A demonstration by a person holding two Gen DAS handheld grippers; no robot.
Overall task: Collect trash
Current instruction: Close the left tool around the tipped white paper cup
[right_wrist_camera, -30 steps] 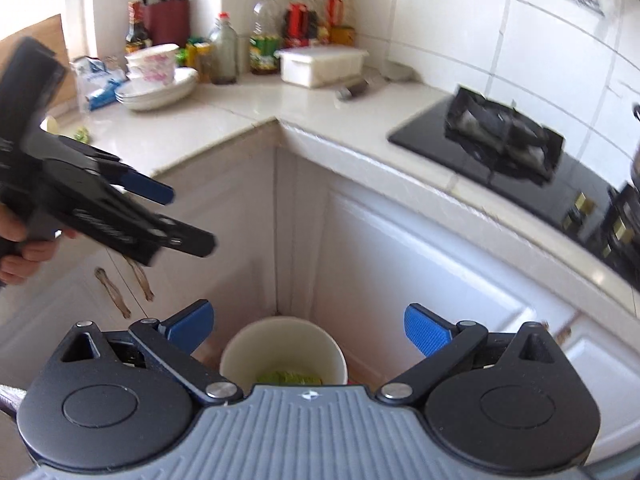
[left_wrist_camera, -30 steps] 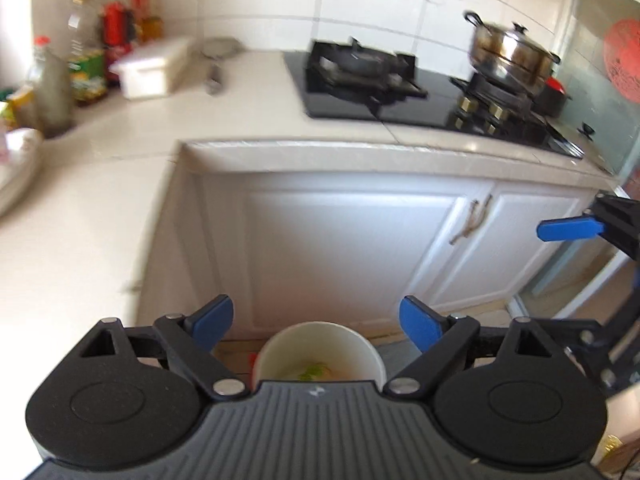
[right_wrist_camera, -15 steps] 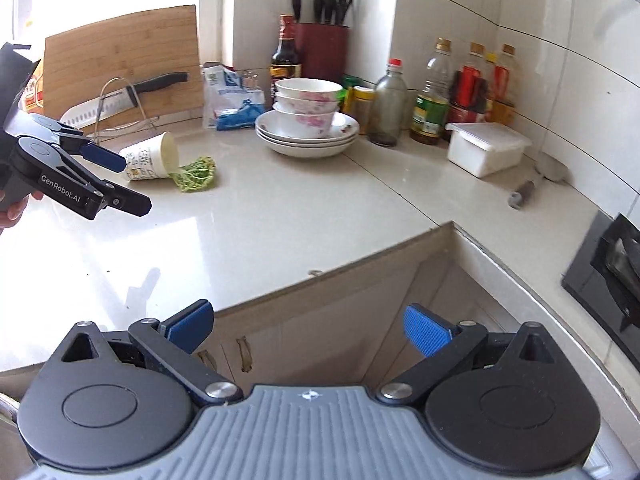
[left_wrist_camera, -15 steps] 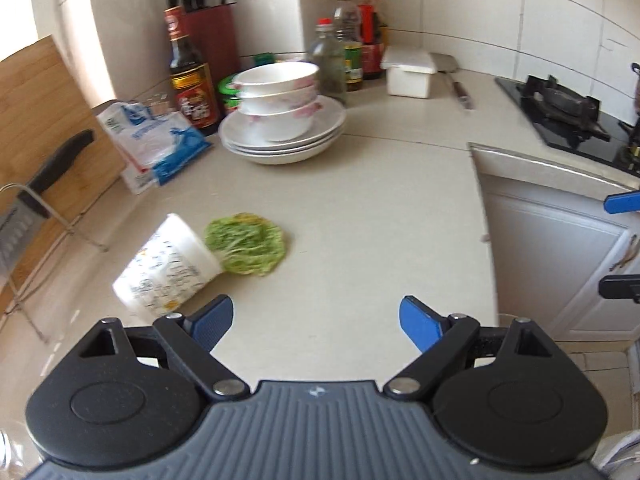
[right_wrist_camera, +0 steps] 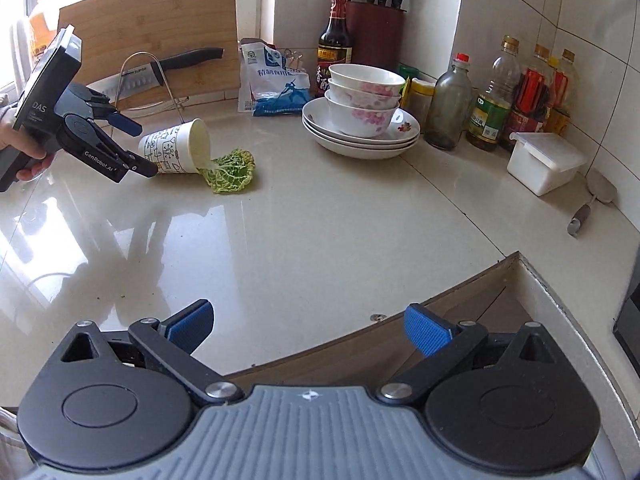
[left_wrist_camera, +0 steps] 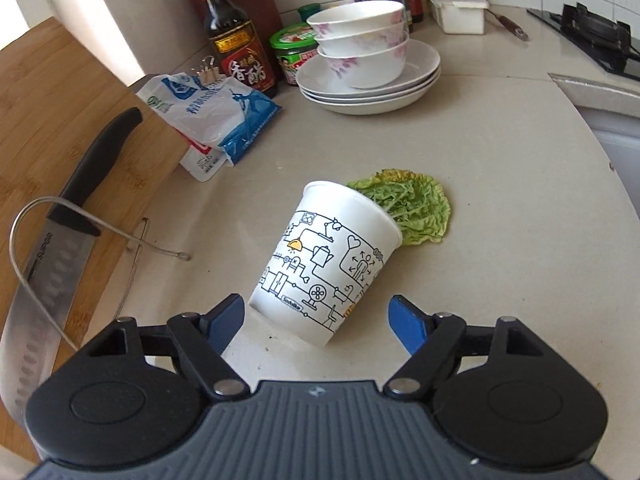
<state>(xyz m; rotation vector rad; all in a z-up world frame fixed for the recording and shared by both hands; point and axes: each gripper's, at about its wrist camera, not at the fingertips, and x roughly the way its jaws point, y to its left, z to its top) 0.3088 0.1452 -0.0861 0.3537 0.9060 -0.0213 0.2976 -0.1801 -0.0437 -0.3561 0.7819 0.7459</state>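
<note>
Left gripper (left_wrist_camera: 316,320) is lined up on the paper cup (left_wrist_camera: 326,260), which lies on its side on the counter (left_wrist_camera: 500,208), mouth pointing away from the camera. Its jaws have just been closing a little but stand wide — the cup's base sits between the blue pads (left_wrist_camera: 224,320), and neither pad presses on it as far as I can see. So nothing is grabbed yet.

A lettuce leaf (left_wrist_camera: 416,208) lies flat on the counter right at the cup's mouth, touching or partly under the rim; can't tell whether any of it is inside the cup.

Right gripper (right_wrist_camera: 308,326) is open and empty, hanging over the near counter edge, well apart from the cup.

Progress, as I read it: on the counter, both pieces of trash are uncollected. No bin shows in either view right now. Left to do — close on the cup, lift it, carry it off, then come back for the leaf, or the right gripper takes it.

Risk: the cup is thin paper and lying down, so a hard squeeze may crush it or roll it towards the knife rack (left_wrist_camera: 80,248).
</note>
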